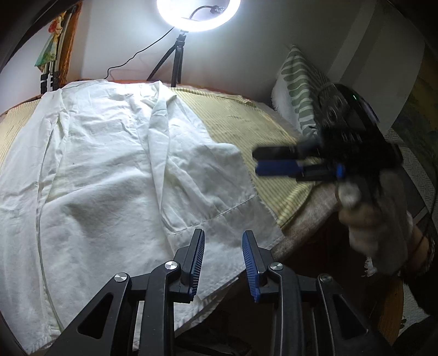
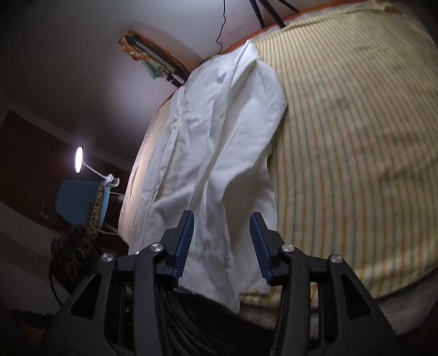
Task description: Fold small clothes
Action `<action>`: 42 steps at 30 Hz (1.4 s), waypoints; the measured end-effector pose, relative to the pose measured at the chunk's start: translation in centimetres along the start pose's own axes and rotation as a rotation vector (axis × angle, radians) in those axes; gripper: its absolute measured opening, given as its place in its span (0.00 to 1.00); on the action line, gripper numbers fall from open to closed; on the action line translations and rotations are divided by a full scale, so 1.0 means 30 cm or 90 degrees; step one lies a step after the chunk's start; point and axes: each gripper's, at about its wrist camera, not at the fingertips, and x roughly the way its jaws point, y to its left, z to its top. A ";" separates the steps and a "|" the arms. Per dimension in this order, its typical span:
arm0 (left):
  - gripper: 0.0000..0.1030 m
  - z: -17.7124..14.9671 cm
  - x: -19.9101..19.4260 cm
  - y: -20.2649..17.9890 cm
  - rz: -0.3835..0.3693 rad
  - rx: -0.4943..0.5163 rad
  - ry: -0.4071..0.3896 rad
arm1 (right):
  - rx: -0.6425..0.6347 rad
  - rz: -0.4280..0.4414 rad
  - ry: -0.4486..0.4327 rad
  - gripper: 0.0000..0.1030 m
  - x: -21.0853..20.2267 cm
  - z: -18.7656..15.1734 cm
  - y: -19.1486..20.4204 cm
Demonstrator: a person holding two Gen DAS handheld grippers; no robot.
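- While both views look down on the same white garment (image 1: pixel 109 164), only the left wrist view shows the other tool: the right gripper (image 1: pixel 256 161) is seen blurred off to the right of the left jaws, in a gloved hand (image 1: pixel 375 219).
- Left gripper (image 1: pixel 223 263): its jaws stand apart with nothing between the pads; the garment's near hem lies just beyond and below their tips.
- Right gripper, seen from its own camera (image 2: pixel 221 243): its jaws stand apart too, wider than the left pair, gripping nothing; the garment's near corner hangs over the bed's edge behind the gap between them.
- The garment lies spread and creased on a bed covered by a yellow striped sheet (image 1: pixel 246 117), with one side folded over toward the middle.
- From the left wrist view the garment fills the space ahead and left of the jaws; bare sheet lies ahead to the right.
- Only the left view shows a lit ring light (image 1: pixel 198 13) on a tripod past the far end of the bed, and a green patterned pillow (image 1: pixel 298 87) far right of the jaws.
- Only the right view shows a blue chair (image 2: pixel 79 200) and a small lamp (image 2: pixel 78 159), both far left of its jaws, off the bed.
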 end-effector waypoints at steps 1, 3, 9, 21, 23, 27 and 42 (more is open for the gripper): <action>0.27 -0.001 0.002 0.001 0.002 0.002 0.002 | -0.004 -0.008 0.009 0.44 0.024 -0.031 0.001; 0.28 -0.003 -0.001 -0.003 0.010 0.009 0.002 | -0.010 -0.023 0.023 0.43 0.068 -0.060 -0.006; 0.36 -0.001 -0.022 -0.034 0.027 0.036 -0.017 | 0.156 0.143 0.036 0.08 0.110 -0.071 -0.095; 0.47 0.041 0.079 -0.158 0.005 0.108 0.002 | 0.178 0.064 -0.040 0.47 -0.022 -0.154 -0.134; 0.51 0.050 0.107 -0.186 0.005 0.116 0.005 | 0.144 0.032 -0.085 0.47 -0.107 -0.156 -0.114; 0.58 0.079 0.186 -0.244 0.027 0.123 0.015 | 0.105 -0.023 -0.153 0.47 -0.238 -0.152 -0.088; 0.14 0.097 0.307 -0.144 0.046 0.057 0.060 | 0.100 -0.039 -0.186 0.47 -0.339 -0.079 -0.171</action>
